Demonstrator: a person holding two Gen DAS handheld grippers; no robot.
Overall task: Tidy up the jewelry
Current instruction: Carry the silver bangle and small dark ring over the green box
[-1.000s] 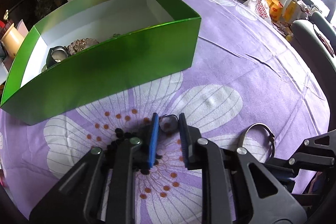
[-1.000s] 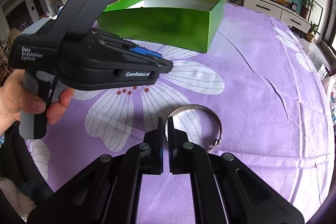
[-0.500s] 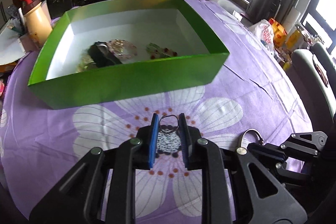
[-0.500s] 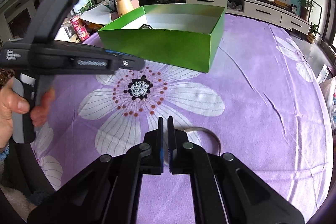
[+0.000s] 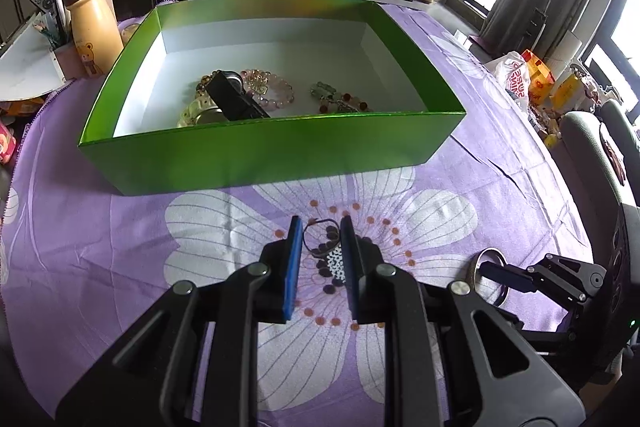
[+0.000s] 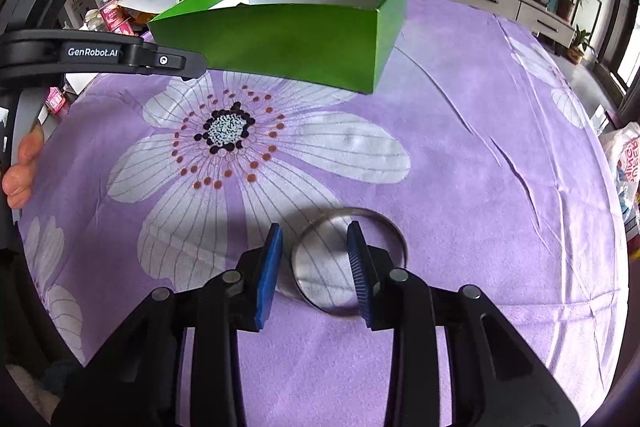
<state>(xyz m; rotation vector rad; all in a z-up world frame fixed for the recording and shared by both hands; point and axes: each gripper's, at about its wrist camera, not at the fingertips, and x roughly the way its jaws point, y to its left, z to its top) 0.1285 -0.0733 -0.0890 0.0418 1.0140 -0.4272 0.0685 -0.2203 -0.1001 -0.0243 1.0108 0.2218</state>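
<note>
My left gripper [image 5: 320, 227] hangs above the purple flowered cloth in front of the green box [image 5: 272, 151], shut on a thin dark ring [image 5: 310, 241] held between its blue pads. Inside the box lie bead bracelets [image 5: 272, 87], a black watch [image 5: 232, 99] and other pieces. A silver bangle [image 6: 384, 223] lies flat on the cloth. My right gripper [image 6: 314, 231] is low over the bangle with its jaws opening; the bangle's left rim sits between the pads, and neither pad presses on it. The right wrist view shows the green box [image 6: 300, 43] farther back.
A tan bottle [image 5: 94, 31] and clutter stand beyond the box's left side. Plastic bags [image 5: 516, 79] and a grey chair [image 5: 592, 147] lie past the table's right edge. A person's hand [image 6: 20, 167] holds the left gripper's handle.
The left gripper lifted the ring off the cloth and rose until the box's inside shows. The right gripper's jaws, shut before, have parted over the bangle's rim.
</note>
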